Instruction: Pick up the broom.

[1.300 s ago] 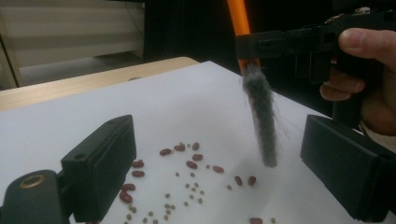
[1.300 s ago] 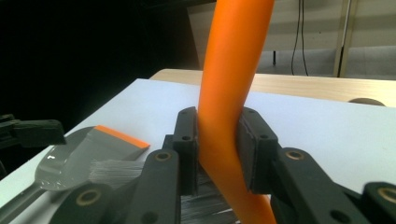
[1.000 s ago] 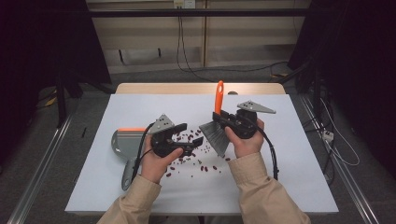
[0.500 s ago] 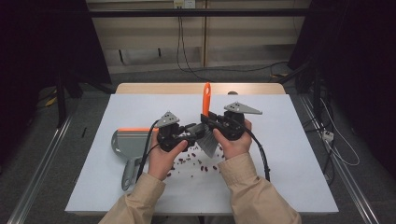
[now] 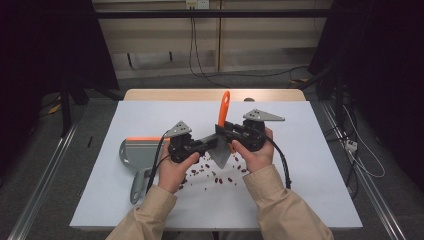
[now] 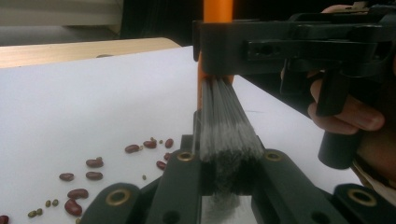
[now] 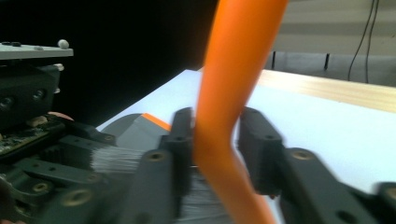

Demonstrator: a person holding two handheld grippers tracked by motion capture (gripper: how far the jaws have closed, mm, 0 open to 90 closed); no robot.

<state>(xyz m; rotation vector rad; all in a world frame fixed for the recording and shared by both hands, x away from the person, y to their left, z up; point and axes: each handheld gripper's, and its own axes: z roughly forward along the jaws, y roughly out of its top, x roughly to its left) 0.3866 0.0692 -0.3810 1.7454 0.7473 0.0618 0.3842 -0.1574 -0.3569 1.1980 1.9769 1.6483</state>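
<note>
A brush with an orange handle (image 5: 224, 107) and grey bristles (image 5: 220, 153) stands nearly upright over the white table (image 5: 300, 165). My left gripper (image 5: 212, 143) reaches in from the left. Its jaws have just been closing and are now shut on the bristles (image 6: 227, 126), as the left gripper view (image 6: 226, 161) shows. My right gripper (image 5: 223, 131) comes from the right at the handle's base. Its jaws (image 7: 215, 135) have just been opening and stand on either side of the handle (image 7: 233, 70), slightly apart from it. Red beans (image 5: 216, 175) lie scattered under the brush.
A grey dustpan with an orange edge (image 5: 134, 150) lies flat at the left of the table. Red and small green beans (image 6: 93, 163) spread over the white surface between the hands. A wooden strip (image 5: 210, 95) borders the far edge.
The left gripper's jaws have closed on the bristles. The brush has shifted a little to the left and stands straighter. The right gripper's jaws have loosened around the handle.
</note>
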